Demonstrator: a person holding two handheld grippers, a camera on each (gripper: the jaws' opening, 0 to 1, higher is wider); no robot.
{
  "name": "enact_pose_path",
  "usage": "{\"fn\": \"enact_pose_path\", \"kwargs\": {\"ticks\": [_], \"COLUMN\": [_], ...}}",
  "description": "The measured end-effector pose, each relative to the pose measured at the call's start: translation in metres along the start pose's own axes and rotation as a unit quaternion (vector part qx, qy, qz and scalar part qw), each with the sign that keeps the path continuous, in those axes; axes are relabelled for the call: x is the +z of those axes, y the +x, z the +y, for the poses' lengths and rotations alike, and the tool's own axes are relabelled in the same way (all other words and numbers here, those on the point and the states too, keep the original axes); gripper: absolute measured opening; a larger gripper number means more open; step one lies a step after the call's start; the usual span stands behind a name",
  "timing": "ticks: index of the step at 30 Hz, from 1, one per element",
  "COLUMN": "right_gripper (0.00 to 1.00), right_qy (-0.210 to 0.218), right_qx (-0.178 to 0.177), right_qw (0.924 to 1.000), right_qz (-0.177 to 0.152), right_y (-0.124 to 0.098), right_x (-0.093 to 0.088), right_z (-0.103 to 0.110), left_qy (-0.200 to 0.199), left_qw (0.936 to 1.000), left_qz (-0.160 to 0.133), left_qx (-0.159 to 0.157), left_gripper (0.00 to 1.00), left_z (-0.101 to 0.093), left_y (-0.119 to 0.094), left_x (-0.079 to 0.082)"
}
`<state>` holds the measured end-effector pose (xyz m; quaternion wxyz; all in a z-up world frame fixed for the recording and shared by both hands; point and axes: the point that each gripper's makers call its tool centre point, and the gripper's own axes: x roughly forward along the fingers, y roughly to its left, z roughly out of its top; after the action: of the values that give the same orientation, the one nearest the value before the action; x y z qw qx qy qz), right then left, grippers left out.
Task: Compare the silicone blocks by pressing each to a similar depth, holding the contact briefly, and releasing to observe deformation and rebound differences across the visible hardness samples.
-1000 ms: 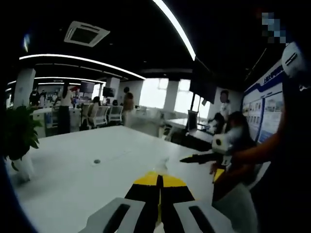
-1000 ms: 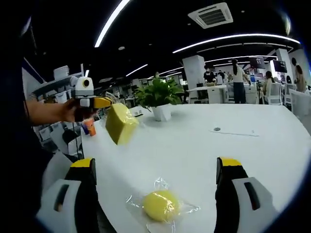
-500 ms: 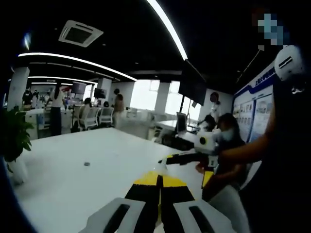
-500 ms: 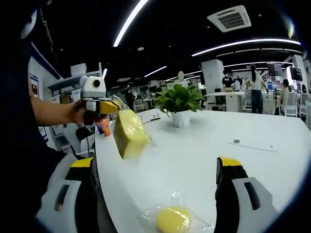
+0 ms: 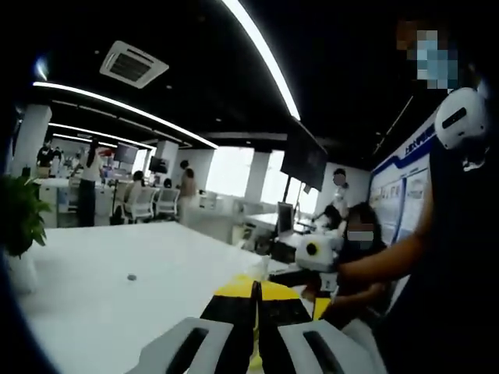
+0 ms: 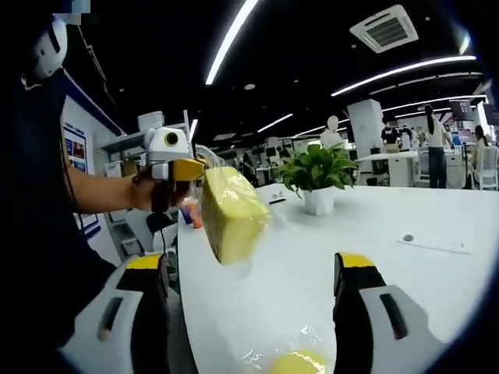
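A yellow silicone block (image 6: 234, 214) in clear wrap hangs in the air over the white table's (image 6: 437, 265) near-left edge. My left gripper (image 6: 191, 169) is shut on its upper corner, held by a hand. In the left gripper view that gripper (image 5: 255, 287) shows its jaws pressed together with a thin yellow sliver between them. My right gripper (image 6: 251, 269) stands open, jaws wide apart, a little short of the block and empty. A round yellow silicone piece (image 6: 296, 364) in clear wrap lies on the table at the bottom edge. The right gripper (image 5: 295, 287) comes into the left gripper view from the right.
A potted plant (image 6: 316, 175) stands on the table behind the block, and it also sits at the left of the table (image 5: 117, 296) as plant (image 5: 15, 218). Several people, desks and chairs fill the office behind. The holder's arm and dark sleeve (image 6: 47, 234) are at the left.
The right gripper view has tilted up, so the round piece slid to its bottom edge. The hanging block now looks larger and nearer. The right gripper sits closer in the left gripper view.
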<state>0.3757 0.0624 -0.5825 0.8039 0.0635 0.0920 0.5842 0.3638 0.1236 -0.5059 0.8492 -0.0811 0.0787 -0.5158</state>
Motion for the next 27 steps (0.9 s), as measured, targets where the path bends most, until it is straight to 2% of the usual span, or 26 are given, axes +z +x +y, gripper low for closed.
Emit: {"fn": "enact_pose_path", "kwargs": {"ticks": [5, 8, 15, 20, 25, 27], "right_gripper": [0.77, 0.72, 0.64, 0.57, 0.49, 0.48], "right_qy": [-0.003, 0.000, 0.009, 0.035, 0.052, 0.058], "right_qx": [0.013, 0.022, 0.047, 0.052, 0.055, 0.053], "right_qw": [0.9999, 0.9997, 0.9988, 0.9978, 0.9950, 0.9942], "right_qz": [-0.006, -0.008, -0.001, -0.023, -0.065, -0.074], "right_y": [0.001, 0.001, 0.008, 0.009, 0.009, 0.010], "right_x": [0.005, 0.005, -0.001, 0.006, 0.023, 0.027], "right_z": [0.007, 0.012, 0.024, 0.027, 0.028, 0.028], "left_qy": [-0.006, -0.010, -0.018, -0.033, -0.044, -0.056], "left_qw": [0.9998, 0.9996, 0.9989, 0.9981, 0.9974, 0.9964], "left_qz": [-0.001, -0.004, -0.012, -0.021, -0.027, -0.039], "left_qx": [-0.020, -0.027, -0.042, -0.048, -0.050, -0.049], "left_gripper": [0.00, 0.00, 0.00, 0.00, 0.00, 0.00], "left_z": [-0.013, -0.017, -0.026, -0.026, -0.025, -0.024], "left_y": [0.001, 0.004, 0.014, 0.017, 0.016, 0.013], "left_x": [0.000, 0.000, 0.001, 0.001, 0.003, 0.006]}}
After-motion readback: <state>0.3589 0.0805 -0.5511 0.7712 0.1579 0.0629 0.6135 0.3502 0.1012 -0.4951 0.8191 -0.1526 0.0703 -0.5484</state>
